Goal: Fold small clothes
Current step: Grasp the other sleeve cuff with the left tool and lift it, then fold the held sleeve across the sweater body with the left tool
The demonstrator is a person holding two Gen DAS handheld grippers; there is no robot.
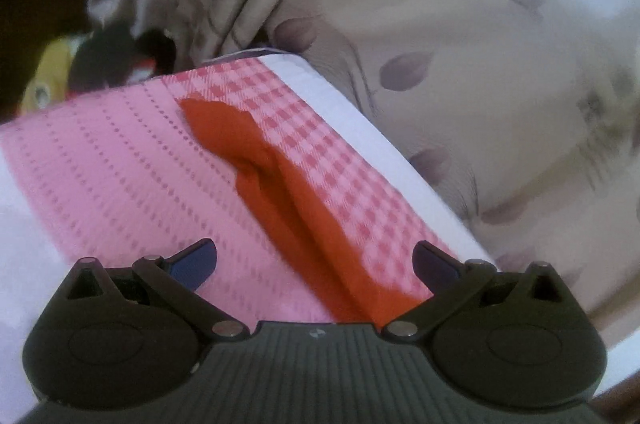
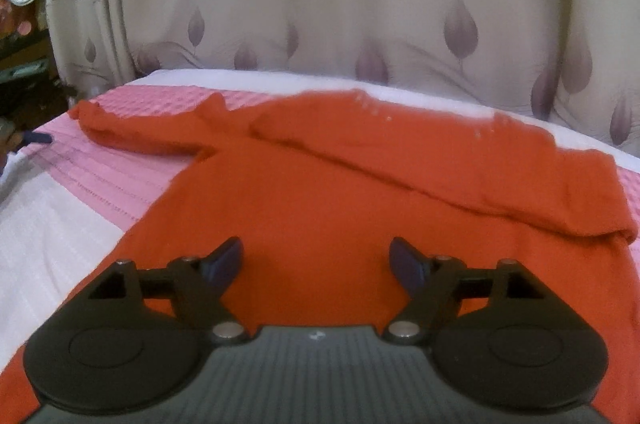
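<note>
Mid-fold: red garment (image 2: 320,192) flat on the bed (image 2: 60,224), far edge doubled over, near its back edge.
Right gripper (image 2: 316,260) spread, empty; left gripper (image 1: 314,260) spread over a sleeve; next, I pinch that sleeve and fold inward.

Two close wrist views, shared red garment (image 2: 320,192).

Red garment (image 2: 328,208) partly under the gripper body and cut off below; dark clutter (image 1: 100,60) blurred.
</note>
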